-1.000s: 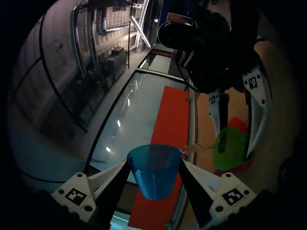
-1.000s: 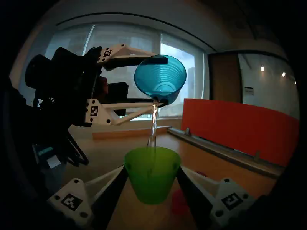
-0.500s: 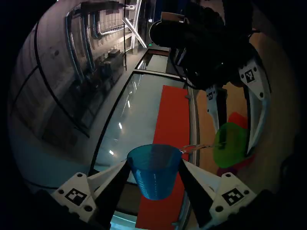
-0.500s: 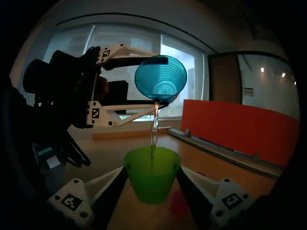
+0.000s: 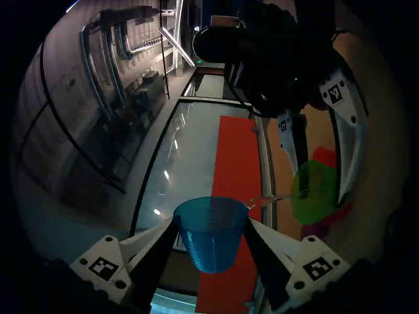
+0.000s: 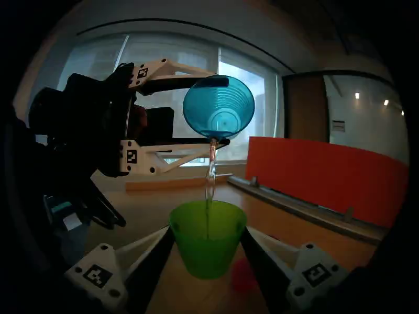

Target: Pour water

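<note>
Water ran from the left gripper's clamped blue cup down into the right gripper's clamped green cup.

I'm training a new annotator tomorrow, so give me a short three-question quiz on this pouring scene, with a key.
1. True or false: the blue cup is held upright.
2. The water stream falls into: A) the green cup; B) a metal pot; C) a glass jar.
3. Fill in: the green cup is held by the ____ hand-held gripper.

Key
1. False: it is tipped over, its mouth facing the right gripper view's camera.
2. A.
3. The right hand-held gripper.
</note>
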A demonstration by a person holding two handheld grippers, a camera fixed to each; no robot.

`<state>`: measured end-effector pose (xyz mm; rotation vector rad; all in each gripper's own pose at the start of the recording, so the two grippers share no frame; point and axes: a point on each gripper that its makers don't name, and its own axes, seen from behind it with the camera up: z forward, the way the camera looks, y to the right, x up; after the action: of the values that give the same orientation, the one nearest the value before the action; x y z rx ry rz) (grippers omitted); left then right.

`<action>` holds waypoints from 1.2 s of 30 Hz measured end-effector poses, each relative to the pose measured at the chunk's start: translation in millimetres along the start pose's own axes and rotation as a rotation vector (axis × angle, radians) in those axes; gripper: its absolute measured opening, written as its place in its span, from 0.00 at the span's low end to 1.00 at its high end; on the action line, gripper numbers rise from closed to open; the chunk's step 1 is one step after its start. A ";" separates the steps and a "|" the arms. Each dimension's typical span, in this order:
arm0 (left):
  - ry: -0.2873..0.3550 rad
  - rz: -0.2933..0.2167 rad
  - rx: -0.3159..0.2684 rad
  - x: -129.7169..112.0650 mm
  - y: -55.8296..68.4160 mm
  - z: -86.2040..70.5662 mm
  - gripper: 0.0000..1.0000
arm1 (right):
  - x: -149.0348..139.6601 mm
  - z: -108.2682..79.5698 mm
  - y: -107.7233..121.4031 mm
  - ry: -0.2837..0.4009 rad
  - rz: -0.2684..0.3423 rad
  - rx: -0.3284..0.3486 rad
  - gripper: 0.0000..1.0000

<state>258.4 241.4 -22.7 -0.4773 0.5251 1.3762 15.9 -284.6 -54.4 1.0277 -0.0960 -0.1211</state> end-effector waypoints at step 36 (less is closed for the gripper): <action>0.020 0.186 0.029 8.1 -3.1 -1.7 0.86 | 2.9 2.0 0.8 0.001 -0.009 -0.006 0.89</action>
<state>262.3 246.3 -28.9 -0.4277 0.6172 1.5410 18.5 -286.3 -52.6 1.0219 -0.0900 -0.1293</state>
